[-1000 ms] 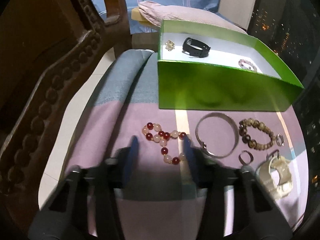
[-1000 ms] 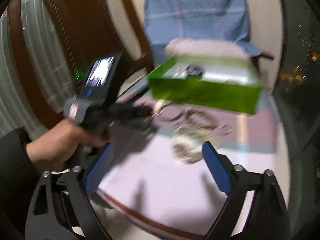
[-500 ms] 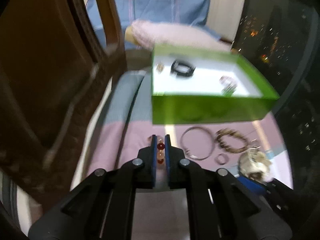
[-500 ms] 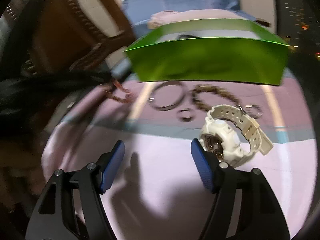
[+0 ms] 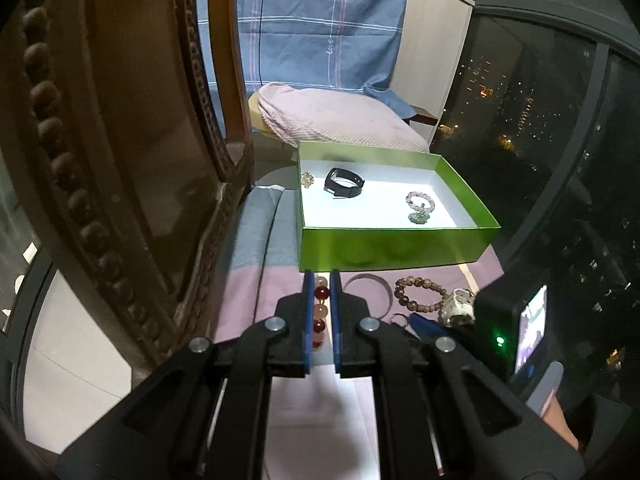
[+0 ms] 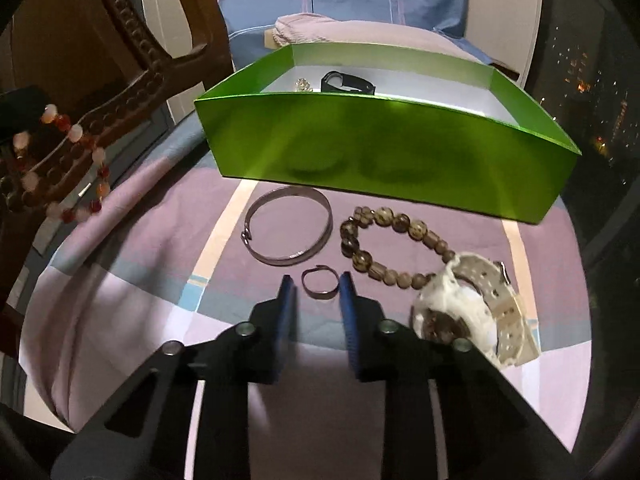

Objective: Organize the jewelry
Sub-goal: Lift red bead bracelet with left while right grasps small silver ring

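We hold the left hand-held gripper (image 5: 321, 280) pitched downward, raised above the pink-and-blue cloth (image 6: 132, 300) that covers the surface. Its blue pads are clenched on the red and pink bead bracelet (image 5: 320, 312); in the right wrist view the rest of that bracelet (image 6: 68, 164) hangs free in the air at the left edge. One second ago this bracelet lay flat on the cloth between wide-open jaws; it is now lifted clear.

We hold the right hand-held gripper (image 6: 318, 280) pitched steeply down at the cloth. Its jaws have just been closing and now bracket the small ring (image 6: 319, 283), which lies on the cloth between the blue fingertips (image 6: 347, 285). A gap remains on each side, so the ring is not yet gripped. Half a second ago the jaws were wide and the ring sat further ahead of them.

The green box (image 6: 384, 148) stands behind the loose pieces. Inside it lie a black band (image 5: 344, 183), a small pale brooch (image 5: 307, 179) and a pink bead bracelet with a green charm (image 5: 420, 206). On the cloth in front of the box lie the metal bangle (image 6: 290, 230), the brown bead bracelet (image 6: 394, 246) and the white watch (image 6: 468, 308), the watch touching the brown beads.
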Tool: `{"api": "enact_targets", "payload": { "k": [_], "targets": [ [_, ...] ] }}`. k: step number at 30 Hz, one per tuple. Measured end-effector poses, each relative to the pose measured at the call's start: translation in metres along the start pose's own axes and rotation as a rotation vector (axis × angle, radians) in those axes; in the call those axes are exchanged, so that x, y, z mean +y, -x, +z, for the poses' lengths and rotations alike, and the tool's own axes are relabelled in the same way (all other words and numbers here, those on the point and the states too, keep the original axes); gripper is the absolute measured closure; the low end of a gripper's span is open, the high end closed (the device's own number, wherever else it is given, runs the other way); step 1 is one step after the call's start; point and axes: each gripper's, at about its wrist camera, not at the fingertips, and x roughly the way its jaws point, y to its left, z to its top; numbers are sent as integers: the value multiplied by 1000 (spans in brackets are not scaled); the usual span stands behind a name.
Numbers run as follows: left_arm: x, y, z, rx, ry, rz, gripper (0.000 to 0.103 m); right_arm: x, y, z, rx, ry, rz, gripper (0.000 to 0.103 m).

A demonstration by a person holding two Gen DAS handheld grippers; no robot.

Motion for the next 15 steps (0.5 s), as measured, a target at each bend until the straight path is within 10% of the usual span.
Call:
{"api": "enact_targets", "payload": {
  "k": [7, 15],
  "targets": [
    [-1, 7, 2, -15, -3, -16, 96, -10, 28, 5, -64, -71, 96, 86],
    [-16, 34, 1, -63, -34, -51, 96, -80, 186, 7, -457, -98, 107, 86]
  ]
}}
